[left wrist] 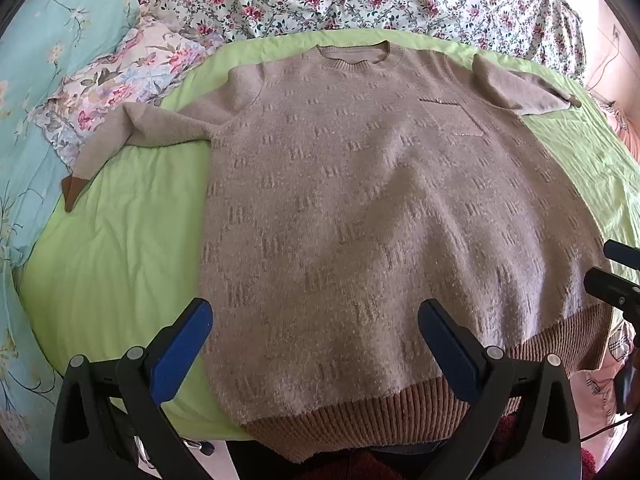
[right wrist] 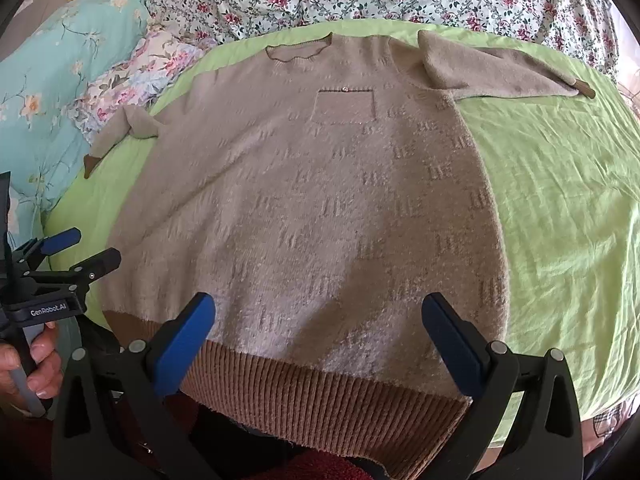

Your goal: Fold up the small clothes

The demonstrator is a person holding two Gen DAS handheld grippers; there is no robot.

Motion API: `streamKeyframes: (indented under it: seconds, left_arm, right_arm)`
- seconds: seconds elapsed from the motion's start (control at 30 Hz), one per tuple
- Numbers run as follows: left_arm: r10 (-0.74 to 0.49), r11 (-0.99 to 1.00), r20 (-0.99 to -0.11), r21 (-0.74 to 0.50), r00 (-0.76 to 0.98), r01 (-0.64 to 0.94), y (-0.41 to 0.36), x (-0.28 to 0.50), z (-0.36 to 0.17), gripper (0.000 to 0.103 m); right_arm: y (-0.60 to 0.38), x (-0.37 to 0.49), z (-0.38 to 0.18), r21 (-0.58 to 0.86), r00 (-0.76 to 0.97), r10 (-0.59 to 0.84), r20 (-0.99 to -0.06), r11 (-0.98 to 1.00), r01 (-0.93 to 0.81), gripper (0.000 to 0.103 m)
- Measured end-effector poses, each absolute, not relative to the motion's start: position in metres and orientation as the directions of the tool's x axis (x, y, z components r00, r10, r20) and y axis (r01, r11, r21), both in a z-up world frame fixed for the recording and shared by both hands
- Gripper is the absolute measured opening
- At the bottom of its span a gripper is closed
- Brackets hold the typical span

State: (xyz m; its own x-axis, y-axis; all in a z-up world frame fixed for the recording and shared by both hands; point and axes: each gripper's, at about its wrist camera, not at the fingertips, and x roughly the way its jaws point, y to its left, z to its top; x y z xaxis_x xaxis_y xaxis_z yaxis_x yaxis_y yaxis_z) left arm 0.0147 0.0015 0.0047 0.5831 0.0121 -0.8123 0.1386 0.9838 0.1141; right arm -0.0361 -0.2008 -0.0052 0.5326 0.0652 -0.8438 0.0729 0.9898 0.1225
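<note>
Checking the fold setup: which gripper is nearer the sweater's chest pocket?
Right. The right gripper hovers open over the hem roughly below the pocket; the left gripper, also open, hovers over the opposite hem corner.

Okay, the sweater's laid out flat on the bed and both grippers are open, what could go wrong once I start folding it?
The sweater's ribbed hem hangs over the near edge of the green sheet, so a pull toward you could drag it off.

The left sleeve is bent back on itself with its cuff toward you; folded in like that, it may bunch.

The fuzzy knit may catch or stretch if the left gripper or right gripper pinches only a thin layer.
</note>
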Motion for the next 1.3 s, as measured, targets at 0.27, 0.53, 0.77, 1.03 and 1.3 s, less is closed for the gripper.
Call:
streamKeyframes:
  seconds: [0.27, 0.53, 0.77, 1.03, 1.3]
  left_arm:
    - [-0.033, 0.986, -0.796, 0.074, 0.605, 0.152, -0.003, 0.026, 0.009, 0.103]
    - [-0.021, 0.985, -0.813, 0.085, 0.582, 0.153, -0.007, 0.048, 0.006, 0.103]
    - [0.008, 0.982, -0.820, 0.115, 0.573, 0.149, -0.010, 0.066, 0.003, 0.103]
    - [0.030, 0.979, -0.800, 0.145, 0.599, 0.144, -0.016, 0.099, 0.012, 0.103]
    - [0.049, 0.978, -0.792, 0.162, 0.608, 0.132, -0.023, 0.141, 0.017, 0.103]
  right_arm:
    - [-0.206, -0.031, -0.002, 0.126, 0.557, 0.066, -0.828, 0.990, 0.069, 0.103]
    - [-0.227, -0.021, 0.003, 0.139, 0.568, 0.054, -0.821, 0.984, 0.107, 0.103]
    - [-0.248, -0.008, 0.005, 0.156, 0.567, 0.050, -0.822, 0.978, 0.139, 0.103]
    - [-0.308, 0.019, 0.018, 0.191, 0.627, 0.033, -0.779, 0.964, 0.187, 0.103]
    - [-0.408, 0.061, 0.032, 0.239, 0.653, -0.029, -0.757, 0.917, 0.319, 0.101]
